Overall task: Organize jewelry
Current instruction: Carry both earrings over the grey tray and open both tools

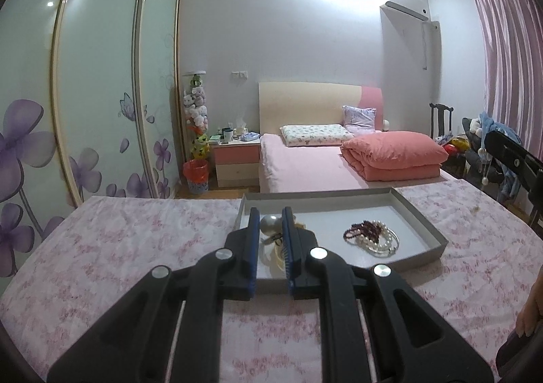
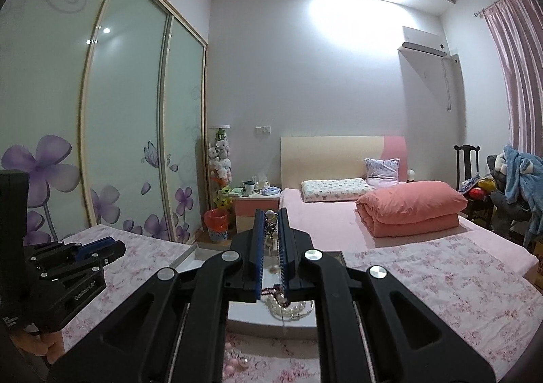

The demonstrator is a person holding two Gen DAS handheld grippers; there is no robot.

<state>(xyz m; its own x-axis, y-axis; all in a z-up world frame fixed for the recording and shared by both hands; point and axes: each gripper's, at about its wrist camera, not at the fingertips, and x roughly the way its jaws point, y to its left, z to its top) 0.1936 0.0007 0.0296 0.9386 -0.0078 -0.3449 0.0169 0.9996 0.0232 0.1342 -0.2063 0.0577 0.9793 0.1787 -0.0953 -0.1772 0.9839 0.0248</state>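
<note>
Two hand-held grippers (image 1: pixel 269 223) (image 2: pixel 271 223) clamp jewelry

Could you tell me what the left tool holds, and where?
Cannot be told: a large pearl shows between the left tool's fingers, perhaps lying in the tray.

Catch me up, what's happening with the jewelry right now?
Both handheld grippers are over the grey tray on the floral cloth. The left gripper has closed on a large pearl piece. The right gripper has closed on a dangling beaded piece. A dark-red bead and pearl pile lies in the tray.
</note>
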